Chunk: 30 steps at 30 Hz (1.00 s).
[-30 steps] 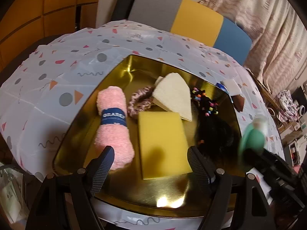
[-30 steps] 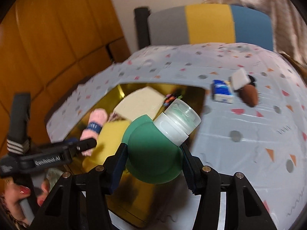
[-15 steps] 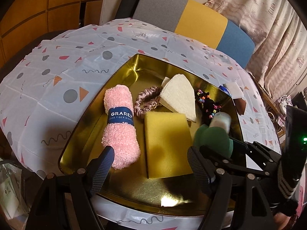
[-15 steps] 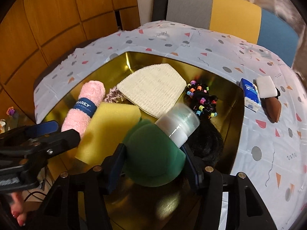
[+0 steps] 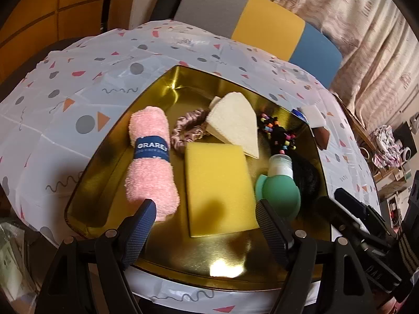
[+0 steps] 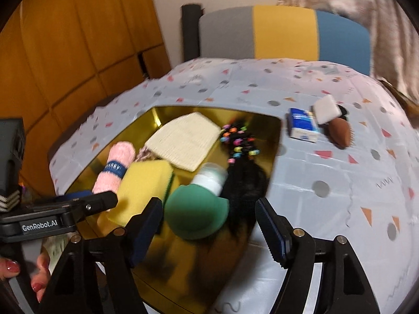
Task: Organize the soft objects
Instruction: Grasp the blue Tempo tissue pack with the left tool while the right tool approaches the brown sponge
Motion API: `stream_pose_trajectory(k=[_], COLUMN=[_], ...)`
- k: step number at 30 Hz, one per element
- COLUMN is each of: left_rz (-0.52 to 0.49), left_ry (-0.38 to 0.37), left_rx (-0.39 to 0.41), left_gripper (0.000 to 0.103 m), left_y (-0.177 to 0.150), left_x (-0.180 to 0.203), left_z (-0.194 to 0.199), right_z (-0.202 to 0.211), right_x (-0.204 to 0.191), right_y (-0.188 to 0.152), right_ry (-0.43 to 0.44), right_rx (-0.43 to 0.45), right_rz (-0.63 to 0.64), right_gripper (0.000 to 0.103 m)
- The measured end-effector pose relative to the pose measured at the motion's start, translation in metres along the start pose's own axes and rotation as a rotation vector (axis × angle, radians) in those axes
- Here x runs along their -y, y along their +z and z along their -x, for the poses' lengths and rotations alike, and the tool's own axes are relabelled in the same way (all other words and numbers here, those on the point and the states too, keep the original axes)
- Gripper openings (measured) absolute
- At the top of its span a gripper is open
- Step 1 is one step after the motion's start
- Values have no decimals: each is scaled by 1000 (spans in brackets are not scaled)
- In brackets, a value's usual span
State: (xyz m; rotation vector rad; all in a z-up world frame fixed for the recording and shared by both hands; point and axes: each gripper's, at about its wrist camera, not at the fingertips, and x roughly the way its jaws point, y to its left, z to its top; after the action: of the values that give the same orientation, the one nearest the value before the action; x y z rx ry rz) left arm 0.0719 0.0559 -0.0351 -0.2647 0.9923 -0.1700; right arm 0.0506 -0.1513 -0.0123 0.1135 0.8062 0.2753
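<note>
A gold tray [image 5: 167, 96] [image 6: 267, 136] holds a pink rolled towel [image 5: 150, 162] [image 6: 115, 168], a yellow sponge [image 5: 218, 185] [image 6: 142, 185], a cream cloth [image 5: 234, 125] [image 6: 184, 138], a pink scrunchie [image 5: 188, 129], beaded black hair ties [image 5: 277, 133] [image 6: 239, 144] and a black fuzzy item [image 5: 306, 175] [image 6: 246, 185]. A green squeeze bottle with a clear cap [image 5: 279, 191] [image 6: 197, 212] lies in the tray beside the sponge. My right gripper [image 6: 209, 222] is open just behind it. My left gripper [image 5: 204, 219] is open and empty over the tray's near edge.
On the patterned tablecloth [image 6: 327, 183] right of the tray lie a blue-and-white packet [image 6: 302, 125], a white sponge [image 6: 326, 108] [image 5: 314, 113] and a brown makeup sponge [image 6: 340, 132] [image 5: 322, 136]. A grey, yellow and blue chair [image 5: 262, 23] stands behind the table.
My right gripper carried the green bottle over the tray, set it down beside the yellow sponge, opened and drew back. The left gripper stayed open over the tray's near edge.
</note>
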Motion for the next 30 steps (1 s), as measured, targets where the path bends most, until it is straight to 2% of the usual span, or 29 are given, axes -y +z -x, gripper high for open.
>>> stream_pose_trajectory(k=[7, 17, 23, 27, 30], left_rz=[-59, -132, -159, -197, -195], left_ry=[-34, -76, -116, -115, -132], left_rx=[-1, -13, -23, -9, -25], left_gripper=[79, 79, 79, 79, 79], left_y=[-7, -16, -4, 15, 34], left_x=[15, 44, 75, 101, 121], left_z=[-1, -3, -3, -1, -6], right_z=[20, 12, 9, 10, 9], right_x=[39, 98, 131, 154, 171], right_y=[-7, -31, -30, -21, -21], right_ry=[-43, -149, -221, -311, -360], right_rx=[80, 64, 90, 139, 161], right_rz=[-138, -267, -262, -208, -214], right_gripper=[75, 75, 76, 76, 77])
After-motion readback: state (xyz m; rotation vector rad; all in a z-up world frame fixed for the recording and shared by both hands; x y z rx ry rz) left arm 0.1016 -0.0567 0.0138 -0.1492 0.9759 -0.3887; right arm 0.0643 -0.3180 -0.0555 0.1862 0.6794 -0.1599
